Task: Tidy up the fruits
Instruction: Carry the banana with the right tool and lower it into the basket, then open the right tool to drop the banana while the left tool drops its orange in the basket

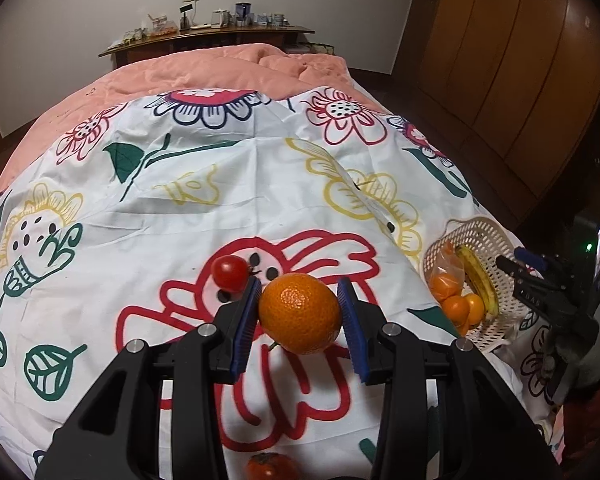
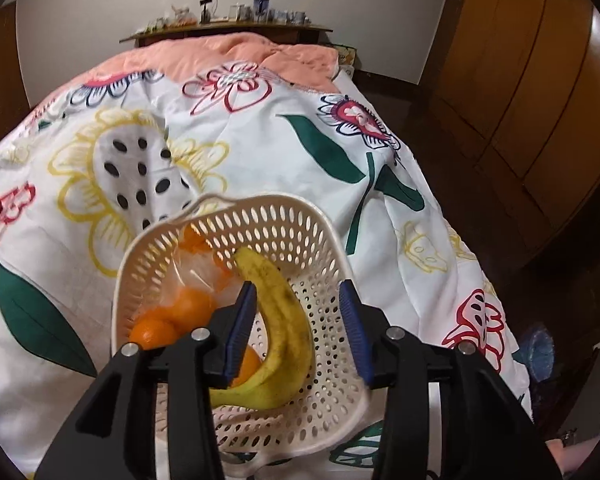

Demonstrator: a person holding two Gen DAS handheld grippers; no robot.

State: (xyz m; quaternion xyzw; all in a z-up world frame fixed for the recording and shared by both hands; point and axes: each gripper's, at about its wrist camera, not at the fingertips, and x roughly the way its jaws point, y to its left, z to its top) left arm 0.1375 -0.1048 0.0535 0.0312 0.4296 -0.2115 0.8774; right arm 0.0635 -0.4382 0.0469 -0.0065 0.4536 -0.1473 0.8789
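In the left wrist view my left gripper point(image 1: 300, 300) stands open around a large orange point(image 1: 299, 313) that lies on the flowered sheet; its left pad touches the fruit and the right pad stands just clear. A red tomato point(image 1: 230, 273) lies just left of the fingers. A persimmon point(image 1: 271, 467) shows at the bottom edge. The white perforated basket point(image 1: 485, 236) at the right holds bananas point(image 1: 478, 280) and small oranges point(image 1: 454, 307). In the right wrist view my right gripper point(image 2: 298, 306) is open and empty above the basket point(image 2: 300, 220), over the bananas point(image 2: 284, 320) and bagged oranges point(image 2: 188, 304).
The fruit lies on a bed covered by a white flowered sheet point(image 1: 228, 184) over a pink quilt point(image 1: 220, 68). A cluttered wooden shelf point(image 1: 204, 36) stands behind the bed. Wooden wardrobe doors point(image 1: 520, 60) line the right. The right gripper's body point(image 1: 552, 292) shows beside the basket.
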